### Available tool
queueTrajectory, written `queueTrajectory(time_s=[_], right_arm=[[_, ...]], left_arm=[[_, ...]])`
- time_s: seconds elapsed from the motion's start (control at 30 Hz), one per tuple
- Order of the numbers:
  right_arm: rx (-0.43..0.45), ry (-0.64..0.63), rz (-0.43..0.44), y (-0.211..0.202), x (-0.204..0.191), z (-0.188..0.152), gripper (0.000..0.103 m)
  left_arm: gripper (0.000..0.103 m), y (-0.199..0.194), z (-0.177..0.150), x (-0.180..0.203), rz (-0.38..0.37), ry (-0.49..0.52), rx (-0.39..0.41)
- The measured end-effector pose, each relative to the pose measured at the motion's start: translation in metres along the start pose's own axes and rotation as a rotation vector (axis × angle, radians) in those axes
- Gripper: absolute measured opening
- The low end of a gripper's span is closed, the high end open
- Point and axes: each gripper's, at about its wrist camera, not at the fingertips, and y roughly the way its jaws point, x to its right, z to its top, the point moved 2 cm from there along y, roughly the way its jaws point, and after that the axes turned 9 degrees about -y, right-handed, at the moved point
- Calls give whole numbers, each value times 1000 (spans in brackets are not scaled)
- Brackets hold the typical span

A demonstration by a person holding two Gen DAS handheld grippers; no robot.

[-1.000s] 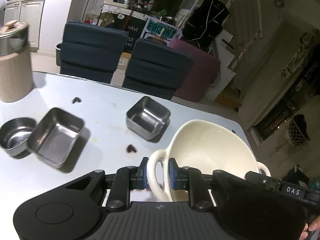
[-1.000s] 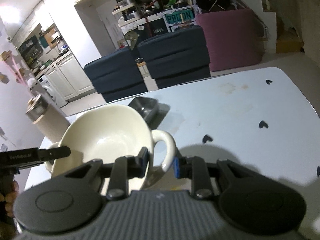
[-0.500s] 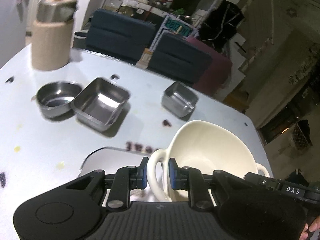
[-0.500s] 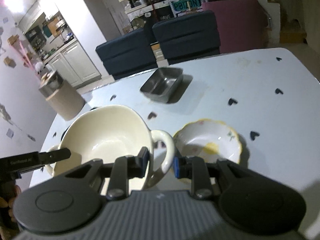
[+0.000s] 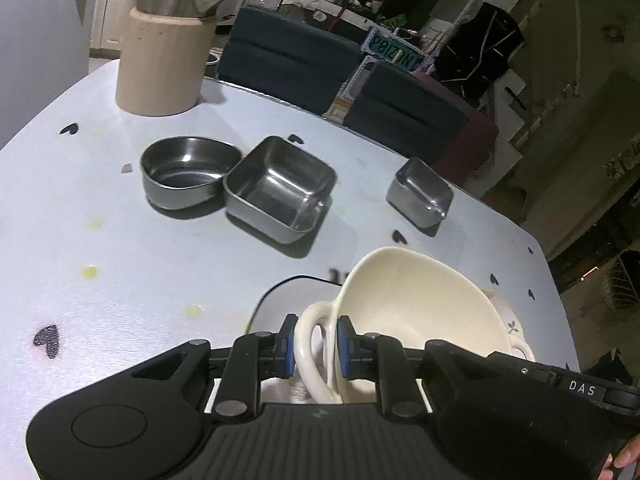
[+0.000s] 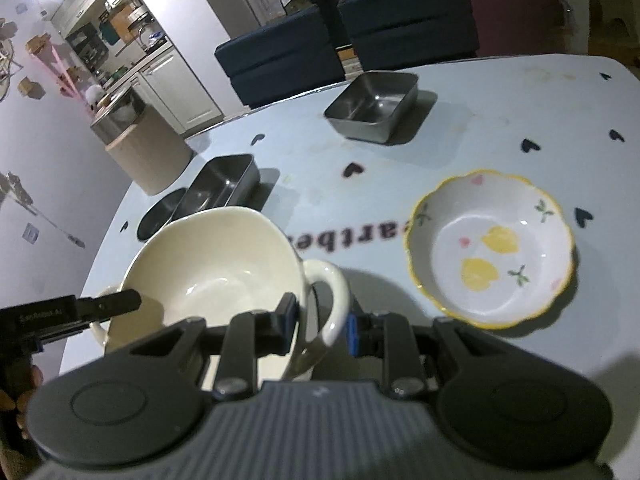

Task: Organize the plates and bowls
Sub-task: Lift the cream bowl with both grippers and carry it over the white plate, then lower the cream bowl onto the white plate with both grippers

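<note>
A cream two-handled bowl point(image 5: 416, 308) is held above the table by both grippers. My left gripper point(image 5: 316, 346) is shut on one loop handle. My right gripper point(image 6: 320, 324) is shut on the other handle of the cream bowl point(image 6: 216, 268). A floral dish with a yellow rim point(image 6: 492, 246) lies on the table to the right; in the left wrist view only its edge point(image 5: 510, 316) shows behind the bowl. A round steel bowl point(image 5: 186, 170), a large square steel tray point(image 5: 280, 188) and a small steel tray point(image 5: 420, 192) stand further back.
A beige canister with a steel lid point(image 5: 164, 44) stands at the table's far left corner. Dark blue chairs point(image 5: 288, 60) line the far edge. The light blue table point(image 5: 100, 248) has heart marks and printed lettering. A white plate point(image 5: 280, 304) lies under the bowl.
Both grippers have lifted the cream bowl higher and pulled back, so more of the table shows. The floral dish and the white plate have come into view below.
</note>
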Motion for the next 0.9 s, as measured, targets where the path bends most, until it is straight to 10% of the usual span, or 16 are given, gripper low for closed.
queueTrajectory(time_s=[0.9], right_arm=[[-73,-41,-16,32,-18,-3,29]], left_arm=[[22,25,2,-39,22,-29,-42]])
